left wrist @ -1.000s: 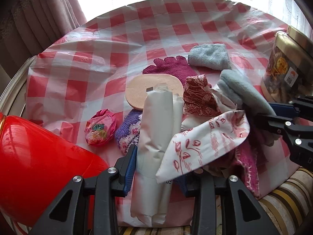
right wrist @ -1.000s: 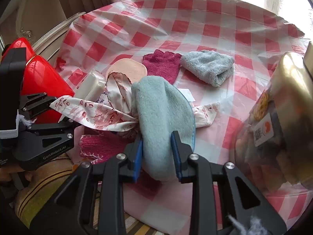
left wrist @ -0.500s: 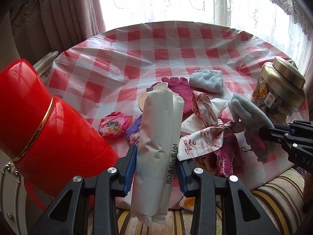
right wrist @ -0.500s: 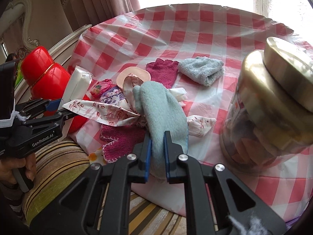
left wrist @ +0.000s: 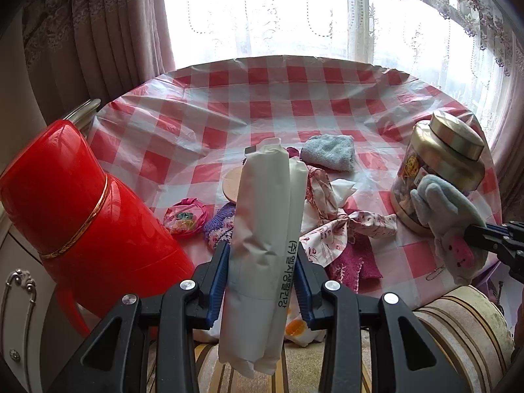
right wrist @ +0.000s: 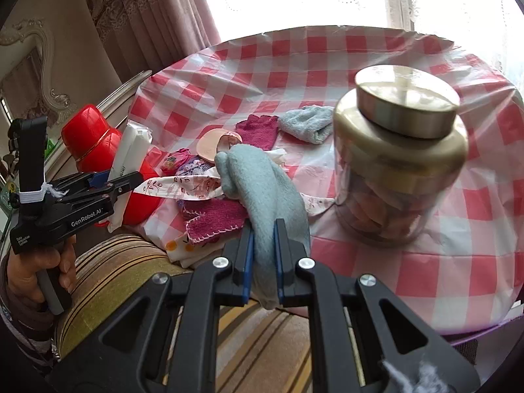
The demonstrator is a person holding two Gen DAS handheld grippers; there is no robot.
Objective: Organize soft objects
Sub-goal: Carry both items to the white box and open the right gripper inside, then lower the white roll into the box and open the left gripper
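Both of your grippers are full. Your left gripper [left wrist: 260, 281] clamps a white rolled pack [left wrist: 265, 229], long axis pointing forward. Your right gripper [right wrist: 263, 258] pinches a blue-grey mitten [right wrist: 262, 190] above the table's near edge, with the cloth pile [right wrist: 209, 196] ahead-left.

The far half of the checked table [left wrist: 294, 98] lies open. A red flask [left wrist: 75, 216] blocks the left edge, a glass jar [right wrist: 396, 163] the right, with cloths [right wrist: 213, 209] heaped between.
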